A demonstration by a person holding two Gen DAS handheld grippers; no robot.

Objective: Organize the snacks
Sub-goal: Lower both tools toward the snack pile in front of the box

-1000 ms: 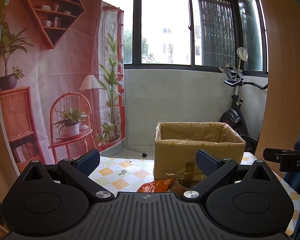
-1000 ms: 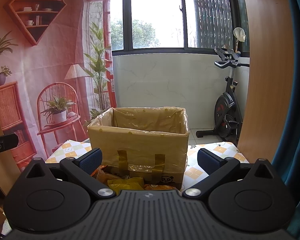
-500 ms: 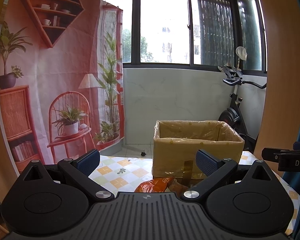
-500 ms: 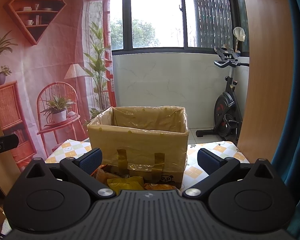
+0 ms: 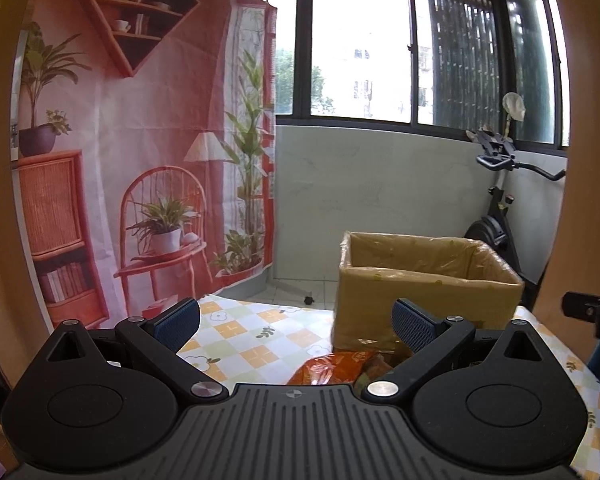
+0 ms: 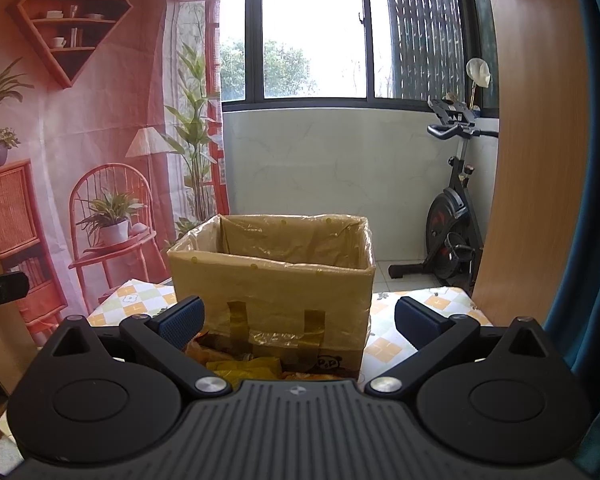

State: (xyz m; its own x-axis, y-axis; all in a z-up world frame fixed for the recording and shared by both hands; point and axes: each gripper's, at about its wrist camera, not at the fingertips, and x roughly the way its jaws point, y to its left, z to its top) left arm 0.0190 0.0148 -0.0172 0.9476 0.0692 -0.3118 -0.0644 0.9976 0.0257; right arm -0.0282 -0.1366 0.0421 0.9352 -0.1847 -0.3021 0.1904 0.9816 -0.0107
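An open cardboard box (image 5: 428, 292) lined with clear plastic stands on the checked tablecloth; it also shows in the right wrist view (image 6: 272, 292). An orange snack bag (image 5: 332, 366) lies in front of it, low between my left gripper's fingers. Yellow and orange snack bags (image 6: 244, 366) lie at the box's foot, partly hidden by my right gripper's body. My left gripper (image 5: 296, 320) is open and empty, left of the box. My right gripper (image 6: 298, 318) is open and empty, facing the box's front wall.
The table carries a yellow and green checked cloth (image 5: 240, 340). A printed backdrop (image 5: 120, 140) hangs at the left. An exercise bike (image 6: 452, 216) stands at the back right by a wooden panel (image 6: 532, 140). The other gripper's tip (image 5: 592, 312) shows at the right edge.
The left wrist view has shifted slightly, so the box sits a little further left and more of the orange bag shows. The right gripper has barely moved. Both stay open.
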